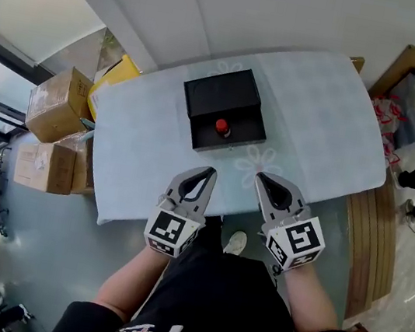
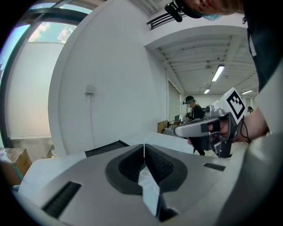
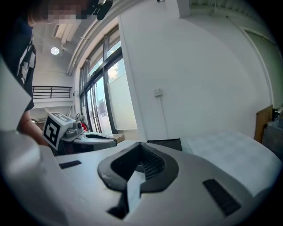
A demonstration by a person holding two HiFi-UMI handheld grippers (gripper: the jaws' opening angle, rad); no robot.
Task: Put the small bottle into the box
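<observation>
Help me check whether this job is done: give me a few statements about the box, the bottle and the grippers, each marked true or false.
1. The bottle with the red cap sits inside the black box. True.
2. The left gripper holds the bottle. False: its jaws are together with nothing between them.
3. The right gripper is shut and empty. True.
4. The box stands on the floor. False: it stands on the table.
5. Cartons are stacked on the table. False: the cartons are off the table, beyond its edge on the person's left.
</observation>
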